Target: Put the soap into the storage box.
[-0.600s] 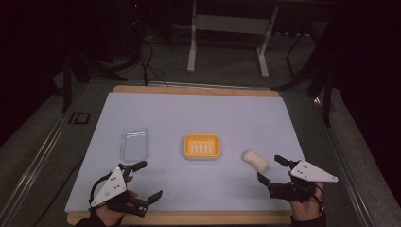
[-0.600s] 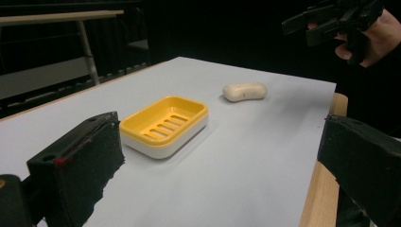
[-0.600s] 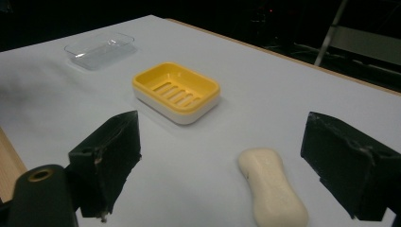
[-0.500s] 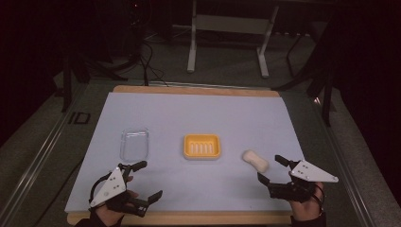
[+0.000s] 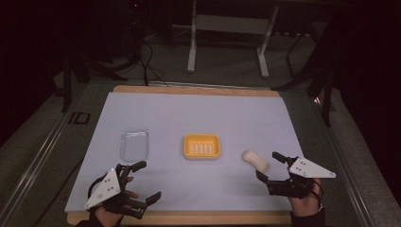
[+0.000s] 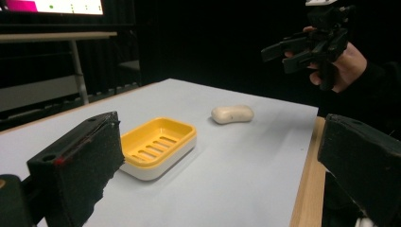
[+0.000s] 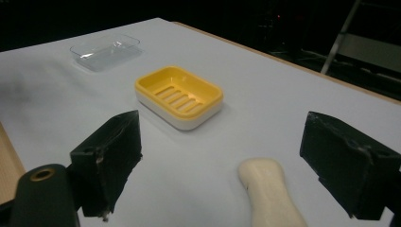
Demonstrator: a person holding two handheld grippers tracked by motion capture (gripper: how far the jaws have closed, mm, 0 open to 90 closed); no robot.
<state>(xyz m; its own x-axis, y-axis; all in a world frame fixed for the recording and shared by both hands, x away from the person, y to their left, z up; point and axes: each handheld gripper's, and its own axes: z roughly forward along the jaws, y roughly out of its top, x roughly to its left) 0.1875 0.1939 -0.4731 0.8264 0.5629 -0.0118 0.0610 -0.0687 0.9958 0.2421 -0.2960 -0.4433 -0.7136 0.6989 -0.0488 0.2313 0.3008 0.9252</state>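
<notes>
1. High view: soap bar (image 5: 255,160) lies on the white table cover (image 5: 198,118), just ahead and left of the right gripper (image 5: 273,166), well apart from the left gripper (image 5: 145,182).
2. Right gripper view: jaws wide apart, nothing held; soap (image 7: 269,191) sits between them, long axis running roughly along the gripper's line of sight.
3. Left gripper jaws also spread wide, empty.
4. Yellow soap dish (image 5: 202,146) is empty at table centre, left of the soap; clear lid (image 5: 134,144) farther left.
5. Judgement: right hand is nearer; a grasp would close across the bar's short width.
6. Open surface all round the soap; near wooden edge (image 5: 189,218) close behind both grippers.
</notes>
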